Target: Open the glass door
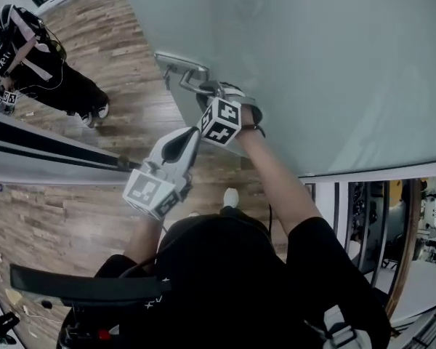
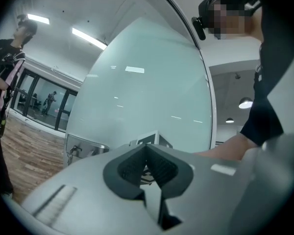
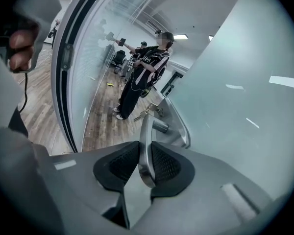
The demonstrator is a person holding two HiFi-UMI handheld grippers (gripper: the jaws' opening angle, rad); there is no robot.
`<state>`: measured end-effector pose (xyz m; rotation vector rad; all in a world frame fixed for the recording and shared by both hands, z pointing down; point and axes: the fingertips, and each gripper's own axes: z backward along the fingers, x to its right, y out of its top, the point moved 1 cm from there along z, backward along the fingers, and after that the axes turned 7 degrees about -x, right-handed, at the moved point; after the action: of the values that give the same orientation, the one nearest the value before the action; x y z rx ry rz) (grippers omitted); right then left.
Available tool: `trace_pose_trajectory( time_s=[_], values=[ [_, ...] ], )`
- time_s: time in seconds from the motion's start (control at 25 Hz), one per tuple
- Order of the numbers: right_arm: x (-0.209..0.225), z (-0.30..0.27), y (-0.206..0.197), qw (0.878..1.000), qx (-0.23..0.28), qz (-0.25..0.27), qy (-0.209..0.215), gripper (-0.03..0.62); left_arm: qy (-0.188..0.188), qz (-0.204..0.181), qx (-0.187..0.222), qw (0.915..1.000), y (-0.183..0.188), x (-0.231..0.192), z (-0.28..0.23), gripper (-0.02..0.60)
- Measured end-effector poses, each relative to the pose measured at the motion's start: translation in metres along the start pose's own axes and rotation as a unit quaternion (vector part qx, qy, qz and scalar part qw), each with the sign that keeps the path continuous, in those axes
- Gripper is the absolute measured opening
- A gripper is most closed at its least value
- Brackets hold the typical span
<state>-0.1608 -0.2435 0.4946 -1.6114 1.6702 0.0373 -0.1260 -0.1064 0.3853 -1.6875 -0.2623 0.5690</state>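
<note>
The frosted glass door point(image 1: 312, 64) fills the upper right of the head view. Its metal lever handle point(image 1: 192, 78) sits on a lock plate at the door's left edge. My right gripper point(image 1: 207, 89) is at the handle. In the right gripper view the lever point(image 3: 146, 141) stands upright between the two dark pads, and my right gripper point(image 3: 146, 168) is shut on it. My left gripper point(image 1: 192, 133) hangs just below the right one, apart from the door. In its own view the left gripper point(image 2: 148, 153) has its pads together with nothing between them, facing the door point(image 2: 152, 92).
A bunch of keys point(image 3: 149, 110) hangs from the lock beyond the lever. A person in black and white point(image 1: 36, 71) stands on the wooden floor at the far left. A fixed glass panel with a dark frame point(image 3: 63, 67) stands left of the door.
</note>
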Motion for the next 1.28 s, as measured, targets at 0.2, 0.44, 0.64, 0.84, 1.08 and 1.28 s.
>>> trace_pose_trajectory(
  time_s=[0.2, 0.44, 0.64, 0.84, 1.08, 1.28],
  values=[
    [0.033, -0.016, 0.016, 1.000, 0.004, -0.015, -0.007, 0.081, 0.042, 0.000, 0.018, 0.9989, 0.030, -0.022, -0.016, 0.000],
    [0.060, -0.030, -0.005, 0.999, 0.009, -0.037, -0.021, 0.081, 0.087, -0.006, 0.027, 0.9959, 0.025, -0.028, -0.032, 0.000],
    [0.085, -0.038, -0.015, 0.998, 0.000, -0.061, -0.033, 0.081, 0.100, -0.001, 0.031, 0.9945, 0.031, -0.039, -0.038, 0.000],
    [0.113, -0.051, -0.027, 0.996, -0.011, -0.081, -0.038, 0.080, 0.084, 0.006, 0.026, 0.9961, 0.033, -0.059, -0.061, 0.000],
    [0.141, -0.066, -0.038, 0.995, -0.013, -0.092, -0.045, 0.078, 0.075, 0.010, 0.012, 0.9970, 0.033, -0.097, -0.110, 0.000],
    [0.173, -0.074, -0.056, 0.992, -0.021, -0.107, -0.058, 0.078, 0.044, -0.002, 0.010, 0.9990, 0.061, -0.119, -0.175, 0.000]
  ],
)
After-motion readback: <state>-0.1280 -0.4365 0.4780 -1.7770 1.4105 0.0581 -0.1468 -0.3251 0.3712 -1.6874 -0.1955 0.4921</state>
